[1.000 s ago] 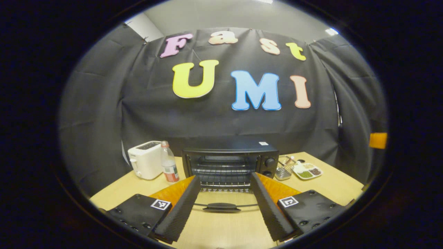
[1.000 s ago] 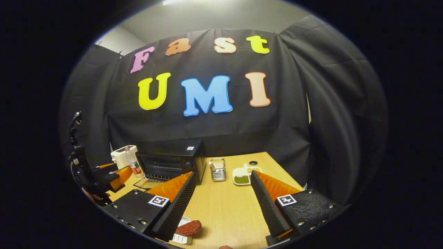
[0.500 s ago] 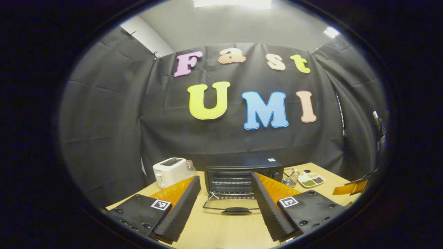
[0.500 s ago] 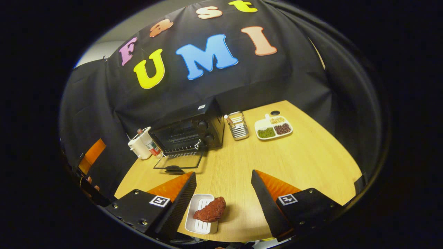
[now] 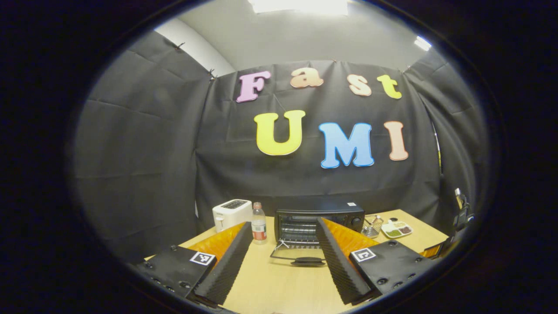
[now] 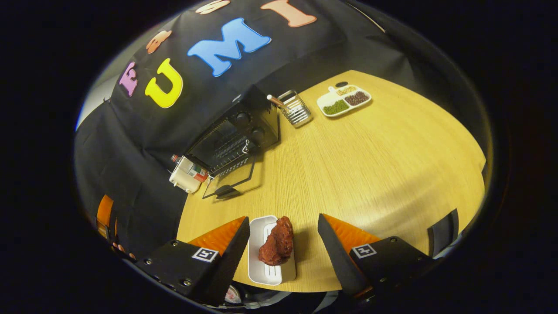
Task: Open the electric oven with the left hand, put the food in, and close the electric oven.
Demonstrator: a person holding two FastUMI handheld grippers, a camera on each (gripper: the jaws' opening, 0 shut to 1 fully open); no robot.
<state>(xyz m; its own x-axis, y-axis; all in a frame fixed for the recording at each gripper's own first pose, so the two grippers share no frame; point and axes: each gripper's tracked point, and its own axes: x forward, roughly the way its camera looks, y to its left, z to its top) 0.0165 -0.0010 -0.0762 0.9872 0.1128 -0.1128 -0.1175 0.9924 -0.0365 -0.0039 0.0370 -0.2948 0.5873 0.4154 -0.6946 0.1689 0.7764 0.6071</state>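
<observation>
Right gripper (image 6: 283, 250) spread wide, poised over food (image 6: 276, 241) on white tray (image 6: 261, 270), bench (image 6: 370, 157) near edge. Looks soft, irregular; best pinched across middle. Oven (image 6: 235, 135) open at 11 o'clock. Left gripper (image 5: 283, 266) apart, empty.

Black oven (image 6: 237, 133) at table's (image 6: 370, 152) far edge, glass door (image 6: 231, 181) dropped flat open, reddish-brown food (image 6: 277, 242) on white tray (image 6: 270, 272) at near edge

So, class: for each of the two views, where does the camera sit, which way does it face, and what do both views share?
Left gripper view: rides the open left gripper, low and level, facing the oven with its door dropped.
Right gripper view: rides the open right gripper, tilted down over the meat on its white tray.
Shared: oven, toaster, bottle, divided dish, table.
</observation>
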